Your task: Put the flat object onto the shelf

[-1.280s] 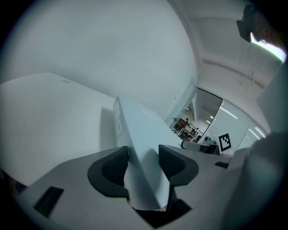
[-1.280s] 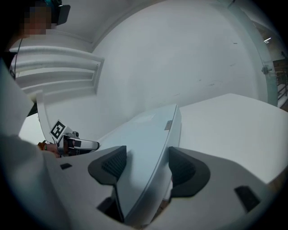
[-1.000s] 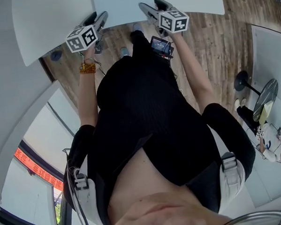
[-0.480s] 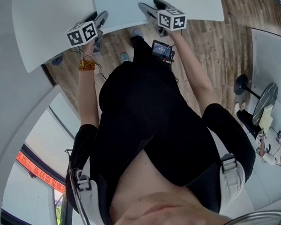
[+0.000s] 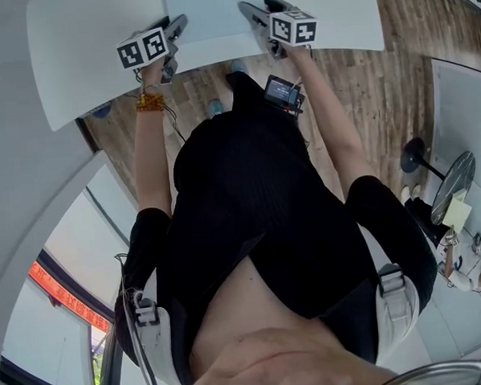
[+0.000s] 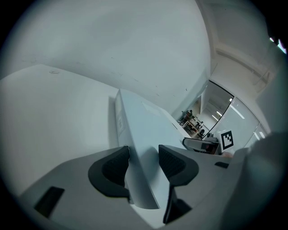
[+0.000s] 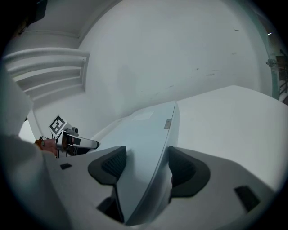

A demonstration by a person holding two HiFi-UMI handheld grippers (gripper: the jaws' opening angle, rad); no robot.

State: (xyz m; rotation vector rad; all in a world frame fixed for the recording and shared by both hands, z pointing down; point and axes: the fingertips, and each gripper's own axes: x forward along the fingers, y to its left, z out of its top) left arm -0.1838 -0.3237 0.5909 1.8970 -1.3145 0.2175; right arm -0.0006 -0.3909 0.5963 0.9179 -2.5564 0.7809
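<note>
The flat object (image 5: pixel 205 12) is a thin pale grey-white panel, held edge-on between both grippers over the white shelf (image 5: pixel 80 51). My left gripper (image 5: pixel 173 32) is shut on its left edge, and my right gripper (image 5: pixel 253 15) is shut on its right edge. In the left gripper view the flat object (image 6: pixel 144 130) runs away between the jaws of the left gripper (image 6: pixel 143 161), above the shelf top (image 6: pixel 54 117). In the right gripper view the right gripper (image 7: pixel 146 164) pinches the flat object (image 7: pixel 144 134), with the shelf surface (image 7: pixel 225 112) under it.
A white wall (image 6: pixel 112 40) stands behind the shelf. Below me is a wooden floor (image 5: pixel 363 85), with a round table on a black stand (image 5: pixel 452 172) and a seated person (image 5: pixel 470 272) at the right. A black device (image 5: pixel 282 90) hangs at my waist.
Both grippers and the flat object have shifted a little forward over the white shelf. Both stay shut on the object.
</note>
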